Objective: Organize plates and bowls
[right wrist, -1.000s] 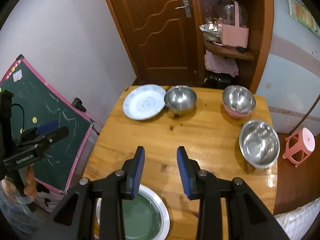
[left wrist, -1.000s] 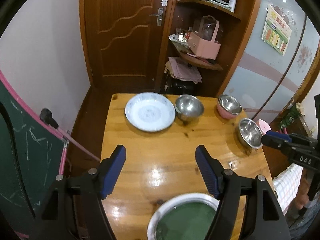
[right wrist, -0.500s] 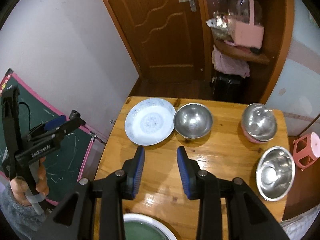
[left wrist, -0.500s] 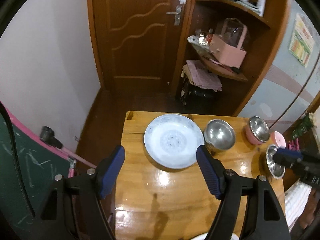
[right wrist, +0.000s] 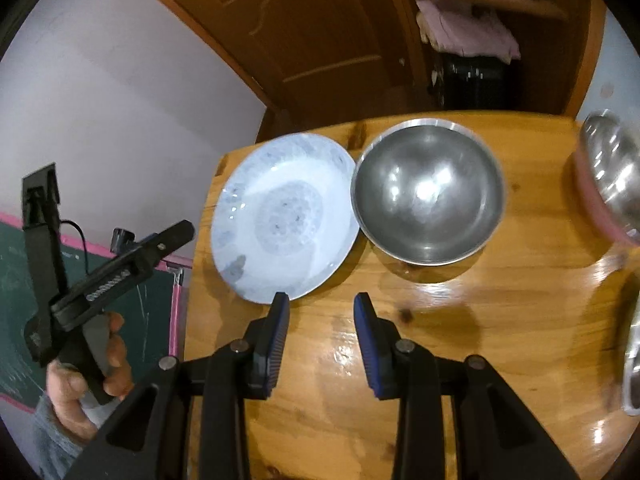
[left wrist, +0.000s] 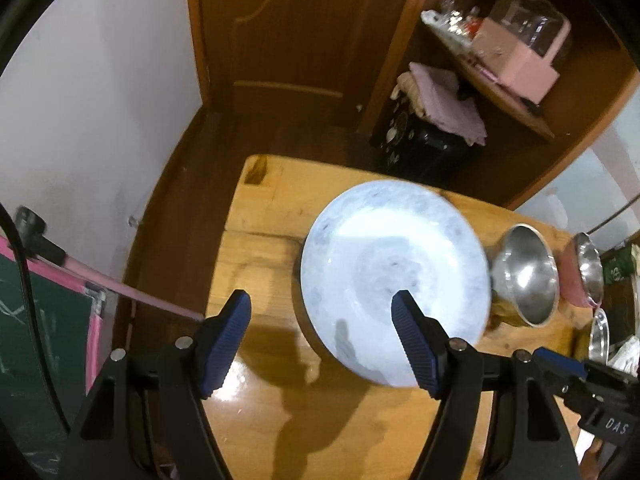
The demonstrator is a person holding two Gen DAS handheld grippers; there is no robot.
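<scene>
Left wrist | left tongs (left wrist: 322,334) apart, empty | plate (left wrist: 394,276) below

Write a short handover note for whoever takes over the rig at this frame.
Left claw: open, empty, over the near edge of the round pale blue patterned plate.
Right claw: narrower gap, empty, above bare wooden table.
Shiny round steel bowl sits right beside the plate; pink-bodied steel-lined bowl further right; another steel rim at the frame edge.
Done: nothing stacked.
Left: everything.
</scene>
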